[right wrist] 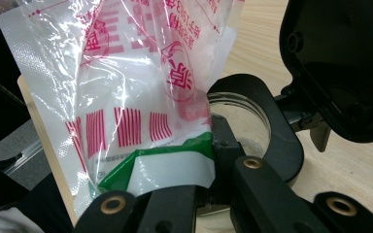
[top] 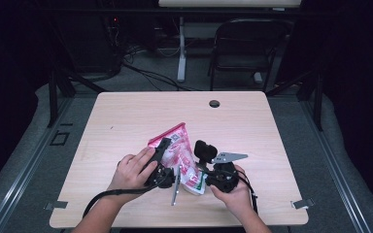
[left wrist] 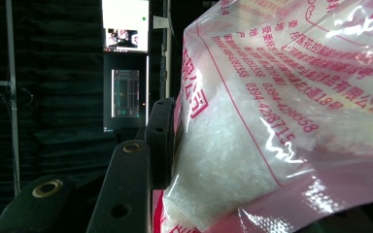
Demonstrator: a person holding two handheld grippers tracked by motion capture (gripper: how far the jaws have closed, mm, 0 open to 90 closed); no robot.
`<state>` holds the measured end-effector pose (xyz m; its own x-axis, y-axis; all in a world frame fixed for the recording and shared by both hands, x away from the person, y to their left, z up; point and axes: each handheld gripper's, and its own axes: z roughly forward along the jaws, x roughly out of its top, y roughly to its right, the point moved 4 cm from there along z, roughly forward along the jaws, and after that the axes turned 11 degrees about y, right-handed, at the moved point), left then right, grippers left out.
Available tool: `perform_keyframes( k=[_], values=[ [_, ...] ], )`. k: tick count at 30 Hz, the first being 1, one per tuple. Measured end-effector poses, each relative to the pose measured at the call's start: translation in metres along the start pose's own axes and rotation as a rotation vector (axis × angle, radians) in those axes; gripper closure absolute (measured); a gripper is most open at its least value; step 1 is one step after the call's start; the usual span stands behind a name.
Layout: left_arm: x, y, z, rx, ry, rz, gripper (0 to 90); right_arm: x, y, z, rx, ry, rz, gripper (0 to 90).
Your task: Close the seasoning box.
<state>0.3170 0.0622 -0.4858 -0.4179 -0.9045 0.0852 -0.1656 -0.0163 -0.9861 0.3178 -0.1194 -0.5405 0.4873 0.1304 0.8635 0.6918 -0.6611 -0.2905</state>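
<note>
A clear plastic bag (top: 178, 145) with pink print and white grains is held tilted above the table between both hands. My left gripper (top: 167, 149) is shut on its upper part; one of its fingers (left wrist: 161, 141) presses the bag (left wrist: 272, 121) from the side, and the other is hidden behind it. My right gripper (top: 202, 180) sits at the bag's lower, green-and-white corner. In the right gripper view the bag (right wrist: 136, 97) hangs over a clear round jar (right wrist: 245, 121), and the right gripper (right wrist: 213, 145) is shut around the jar. A few white grains lie in the jar.
The light wooden table (top: 126, 116) has a cable hole (top: 214, 103) near its far edge. A black chair (top: 247, 48) and desk legs stand beyond it. A black housing (right wrist: 340, 63) looms close above the jar.
</note>
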Motion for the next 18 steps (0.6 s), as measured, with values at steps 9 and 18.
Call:
perform_keyframes(
  k=[9,18],
  values=[
    [-0.0012,-0.0008,-0.0004,-0.002,0.001,-0.004,64.7,0.0002,0.0002,-0.0008,0.007,0.004,0.004,89.5],
    [-0.003,-0.002,-0.0001,-0.007,0.0,-0.009,64.6,0.0007,0.0001,-0.0011,0.01,0.009,0.01,89.5]
  ],
)
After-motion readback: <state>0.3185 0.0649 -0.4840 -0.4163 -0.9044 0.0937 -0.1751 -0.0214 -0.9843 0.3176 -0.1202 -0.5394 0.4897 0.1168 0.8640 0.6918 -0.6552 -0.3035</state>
